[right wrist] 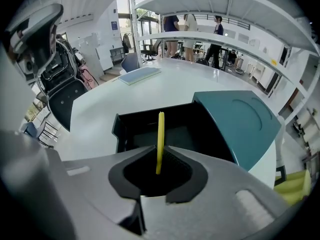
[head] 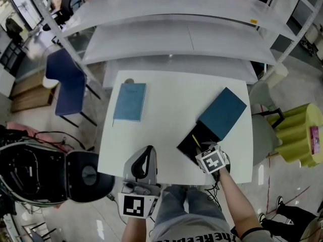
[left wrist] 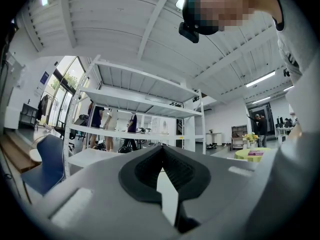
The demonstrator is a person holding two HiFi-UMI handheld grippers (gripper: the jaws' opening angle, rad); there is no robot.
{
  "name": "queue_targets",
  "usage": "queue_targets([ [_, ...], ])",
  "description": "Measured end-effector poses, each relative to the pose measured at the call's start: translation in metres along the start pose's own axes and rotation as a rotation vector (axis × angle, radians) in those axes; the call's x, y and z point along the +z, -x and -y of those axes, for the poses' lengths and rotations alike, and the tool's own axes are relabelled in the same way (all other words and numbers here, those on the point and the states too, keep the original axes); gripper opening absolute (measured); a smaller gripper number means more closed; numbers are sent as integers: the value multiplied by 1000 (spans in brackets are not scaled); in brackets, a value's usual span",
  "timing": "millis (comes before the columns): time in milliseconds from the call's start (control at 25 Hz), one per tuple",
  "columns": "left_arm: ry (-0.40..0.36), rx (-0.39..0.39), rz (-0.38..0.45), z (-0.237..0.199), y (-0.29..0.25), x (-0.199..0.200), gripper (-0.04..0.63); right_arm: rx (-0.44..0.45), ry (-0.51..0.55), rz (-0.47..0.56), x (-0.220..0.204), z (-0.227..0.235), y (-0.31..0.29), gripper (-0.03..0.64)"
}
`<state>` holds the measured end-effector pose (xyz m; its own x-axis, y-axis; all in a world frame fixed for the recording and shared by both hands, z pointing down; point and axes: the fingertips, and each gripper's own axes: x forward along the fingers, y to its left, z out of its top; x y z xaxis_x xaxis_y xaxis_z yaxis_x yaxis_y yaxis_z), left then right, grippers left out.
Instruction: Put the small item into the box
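An open black box (head: 194, 137) with a teal lid (head: 222, 113) leaning off its far side lies at the front right of the white table (head: 166, 105). My right gripper (head: 204, 149) is at the box's near edge, shut on a thin yellow stick (right wrist: 160, 139) that reaches out over the box's black inside (right wrist: 165, 126). The stick (head: 195, 140) shows faintly in the head view. My left gripper (head: 148, 155) rests at the table's front edge, left of the box, jaws together with nothing between them (left wrist: 161, 156).
A light blue notebook (head: 130, 101) lies at the table's back left. White metal shelving (head: 171, 29) stands behind the table. A blue chair (head: 68, 84) is to the left, a black office chair (head: 75, 178) at front left, and a yellow-green stool (head: 298, 132) to the right.
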<state>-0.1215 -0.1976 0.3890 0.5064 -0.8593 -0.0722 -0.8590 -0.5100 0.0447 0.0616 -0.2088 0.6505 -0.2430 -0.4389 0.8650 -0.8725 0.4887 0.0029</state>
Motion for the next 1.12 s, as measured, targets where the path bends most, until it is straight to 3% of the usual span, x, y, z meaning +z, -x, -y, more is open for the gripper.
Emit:
queue_targets([
  [480,6,2,-8,-1,-4,-4,20,-21,82,-143,-7,-1,-5,52],
  [1120,14,3,-15,-4,-3,-10,20,-69,187,-241,-17,-2,-13,52],
])
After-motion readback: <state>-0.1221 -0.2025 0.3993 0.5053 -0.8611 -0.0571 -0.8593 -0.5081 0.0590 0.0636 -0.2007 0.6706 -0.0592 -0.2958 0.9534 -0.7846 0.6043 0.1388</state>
